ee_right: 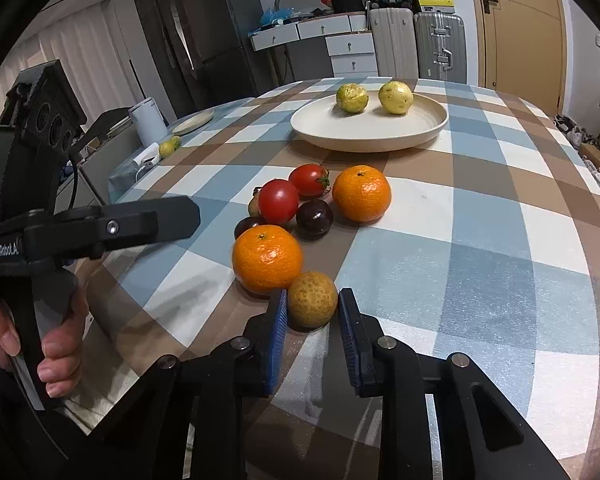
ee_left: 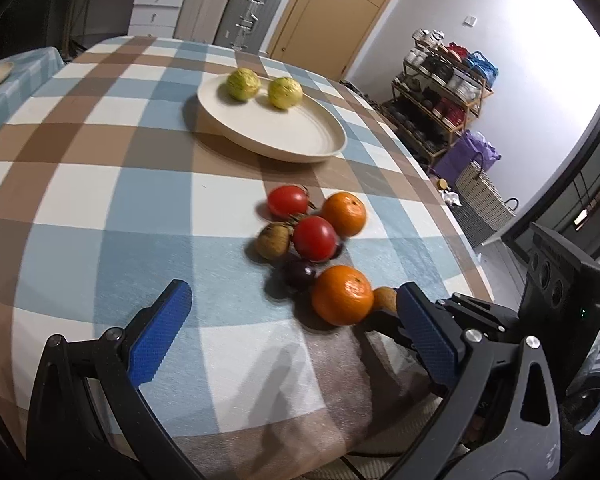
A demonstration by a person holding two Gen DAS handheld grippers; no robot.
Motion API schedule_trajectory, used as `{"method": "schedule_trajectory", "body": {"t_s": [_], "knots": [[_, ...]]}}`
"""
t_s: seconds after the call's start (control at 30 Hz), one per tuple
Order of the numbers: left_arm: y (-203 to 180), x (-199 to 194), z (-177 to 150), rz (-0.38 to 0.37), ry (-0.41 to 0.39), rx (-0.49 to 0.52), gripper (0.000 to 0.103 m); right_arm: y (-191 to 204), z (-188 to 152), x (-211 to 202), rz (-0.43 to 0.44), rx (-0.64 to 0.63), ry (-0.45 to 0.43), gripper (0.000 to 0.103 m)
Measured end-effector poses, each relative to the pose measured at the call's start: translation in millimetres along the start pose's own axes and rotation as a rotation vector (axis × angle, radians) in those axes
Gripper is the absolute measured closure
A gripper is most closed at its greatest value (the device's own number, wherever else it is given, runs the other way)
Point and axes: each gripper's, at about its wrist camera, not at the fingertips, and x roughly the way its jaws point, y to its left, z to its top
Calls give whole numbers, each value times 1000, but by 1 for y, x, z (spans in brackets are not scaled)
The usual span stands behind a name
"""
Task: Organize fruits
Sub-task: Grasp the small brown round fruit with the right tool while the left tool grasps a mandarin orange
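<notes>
With the right gripper [ee_right: 313, 314] fingers closed on the small brown fruit [ee_right: 312, 300] beside the near orange [ee_right: 267, 258], lift straight up; left gripper [ee_left: 296, 332] gapes wide, empty.

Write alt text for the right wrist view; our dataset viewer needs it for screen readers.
The right gripper is shut on a small brown fruit on a checked tablecloth, beside oranges, tomatoes and plums. Behind, a cream plate holds two yellow-green fruits.

Worktop cloth [ee_right: 480, 240] checked blue, brown, white. Cream plate [ee_right: 380, 136], yellow-green fruits [ee_right: 352, 98]. Red tomatoes [ee_right: 278, 201], orange mandarins [ee_right: 267, 258], tan-brown fruit [ee_right: 312, 300]. Blue gripper pads [ee_right: 278, 332].
</notes>
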Motion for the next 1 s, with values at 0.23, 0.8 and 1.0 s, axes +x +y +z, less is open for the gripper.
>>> {"method": "schedule_trajectory", "body": {"t_s": [0.23, 0.8, 1.0], "knots": [[-9, 15, 0, -19, 41, 1, 5, -16, -1, -18, 22, 71, -68, 77], [-27, 35, 4, -86, 89, -57, 45, -34, -6, -35, 47, 145, -149, 77], [-29, 36, 5, -66, 98, -54, 59, -36, -8, -40, 50, 142, -162, 77]]}}
